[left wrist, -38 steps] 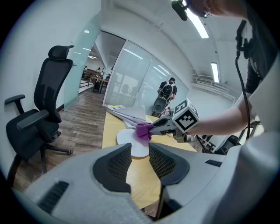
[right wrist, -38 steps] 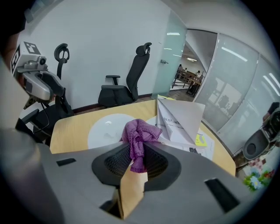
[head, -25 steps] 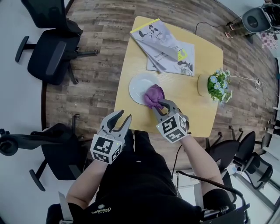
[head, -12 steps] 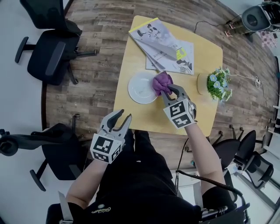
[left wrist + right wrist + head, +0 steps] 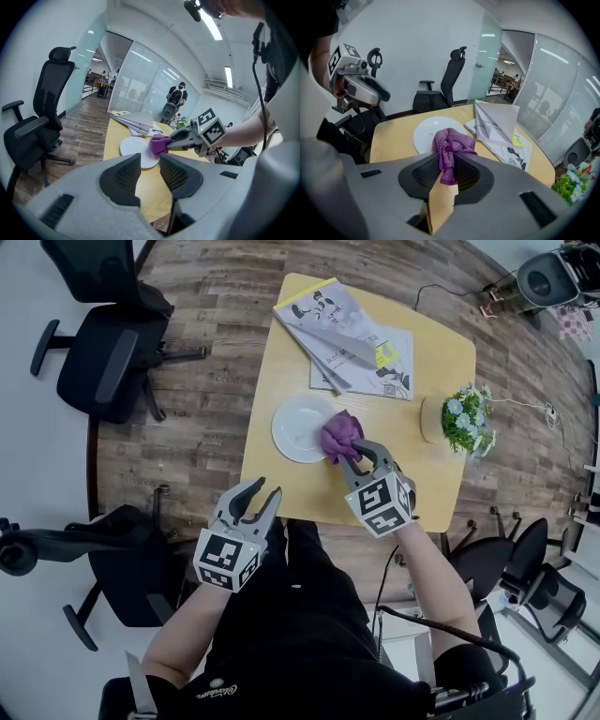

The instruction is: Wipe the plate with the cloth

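Note:
A white plate [image 5: 296, 428] lies on the yellow table [image 5: 431, 474], also seen in the right gripper view as the plate [image 5: 427, 131] and in the left gripper view as the plate [image 5: 131, 146]. My right gripper [image 5: 357, 459] is shut on a bunched purple cloth [image 5: 339, 435], which rests over the plate's right rim. The cloth [image 5: 451, 149] is pinched between the right jaws. My left gripper [image 5: 254, 501] hangs open off the table's near edge, over my lap, holding nothing.
Folded papers and a printed sheet [image 5: 352, 334] lie at the table's far side. A pot of flowers [image 5: 459, 421] stands at the right edge. Black office chairs [image 5: 103, 343] stand on the wood floor to the left.
My right gripper swept the cloth from the plate's near right rim up toward the papers, then came back down to the right rim. The left gripper stayed put.

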{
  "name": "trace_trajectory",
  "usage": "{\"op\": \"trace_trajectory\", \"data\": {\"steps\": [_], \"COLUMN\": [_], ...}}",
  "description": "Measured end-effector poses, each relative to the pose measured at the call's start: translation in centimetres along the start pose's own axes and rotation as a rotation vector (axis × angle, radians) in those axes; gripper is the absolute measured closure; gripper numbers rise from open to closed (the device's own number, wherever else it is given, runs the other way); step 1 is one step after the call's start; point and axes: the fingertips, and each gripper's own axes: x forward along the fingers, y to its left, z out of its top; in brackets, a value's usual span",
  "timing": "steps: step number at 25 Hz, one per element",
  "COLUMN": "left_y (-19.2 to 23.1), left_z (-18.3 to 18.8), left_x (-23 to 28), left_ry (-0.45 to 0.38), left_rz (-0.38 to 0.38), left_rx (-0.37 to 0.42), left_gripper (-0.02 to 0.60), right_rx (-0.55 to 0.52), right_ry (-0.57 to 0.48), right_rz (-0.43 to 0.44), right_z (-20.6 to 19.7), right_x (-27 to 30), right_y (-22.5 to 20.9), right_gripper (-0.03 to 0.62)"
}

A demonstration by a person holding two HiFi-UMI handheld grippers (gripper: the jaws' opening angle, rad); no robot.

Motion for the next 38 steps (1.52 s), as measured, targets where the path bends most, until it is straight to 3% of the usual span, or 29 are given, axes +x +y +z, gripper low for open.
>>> {"op": "trace_trajectory", "data": {"steps": [7, 21, 29, 38], "left_y": [-0.5, -0.6, -0.9, -1.7], "left_z": [0.0, -0.4, -0.5, -0.2], "left_x": [0.3, 0.2, 0.4, 0.5], "left_ry": [-0.003, 0.002, 0.004, 0.006], "left_rz": [-0.008, 0.002, -0.001, -0.013], "left_rx": [0.007, 0.006, 0.010, 0.028], "left_gripper": [0.451, 0.451, 0.451, 0.451], "right_rx": [-0.027, 0.004, -0.051, -0.035], "right_ry": [0.014, 0.051, 0.043, 0.052], "right_rz": [0.040, -0.120, -0.087, -0.018], "right_z": [-1.4, -1.6, -1.9, -4.1], "right_x": [-0.3, 1.1, 0.2, -1.2], "right_y": [2.5, -6.2, -3.6, 1.2], "right_gripper": [0.523, 0.523, 0.523, 0.523]}}
